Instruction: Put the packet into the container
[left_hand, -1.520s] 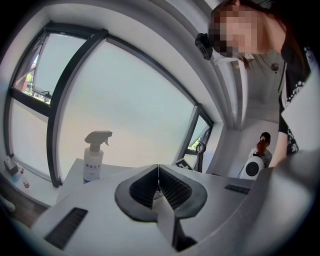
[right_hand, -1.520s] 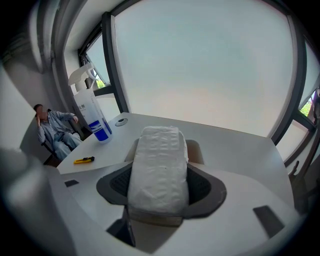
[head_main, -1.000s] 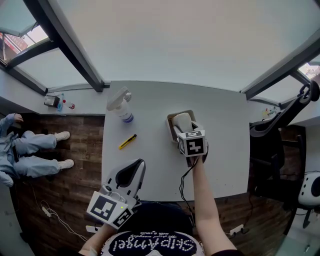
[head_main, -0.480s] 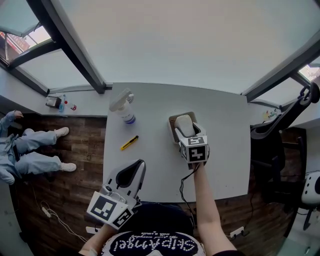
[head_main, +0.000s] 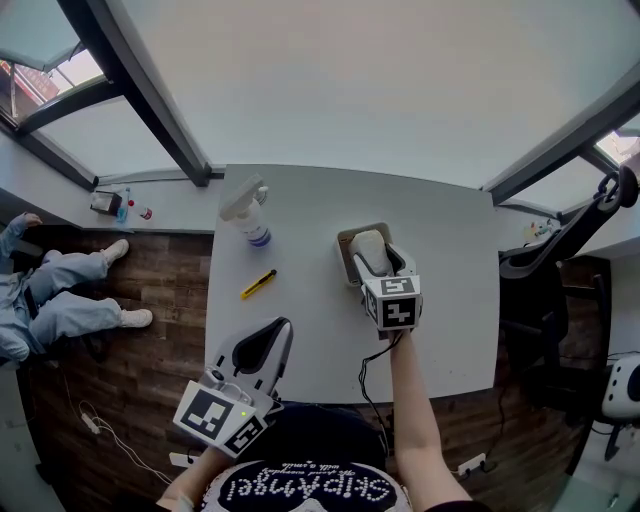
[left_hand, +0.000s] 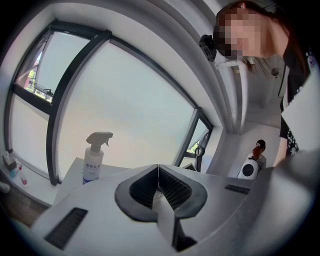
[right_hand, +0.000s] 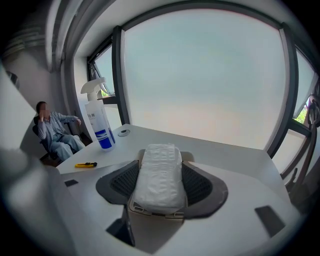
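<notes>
Packet (head_main: 368, 246), white and soft-looking, lies lengthwise in the tan container (head_main: 344, 256) near the middle of the white table (head_main: 300, 195). The right gripper (head_main: 379, 268) reaches over the container from its 6 o'clock side. Its marker cube sits at 6 o'clock of the packet, and its two dark jaws lie along the packet's long sides at 3 and 9 o'clock.

In the right gripper view the jaws are parted only as far as the packet is wide. The ribbed pads lie against both its flanks, so the gripper has hold of it. The packet's far end runs out past the jaw tips toward 12 o'clock. Its near end rests just above the container's near rim, whose beige edge shows under it.

The left gripper is held low at about 7 o'clock from the container, over the table's near edge and well apart from the packet. In its own view the jaws are pressed together along one thin line, with nothing between them.

A spray bottle (head_main: 246, 215) with a blue label stands at 10 o'clock from the container, near the table's far left corner. A yellow utility knife (head_main: 256, 284) lies flat at 8 o'clock from the container, between the bottle and the left gripper.
</notes>
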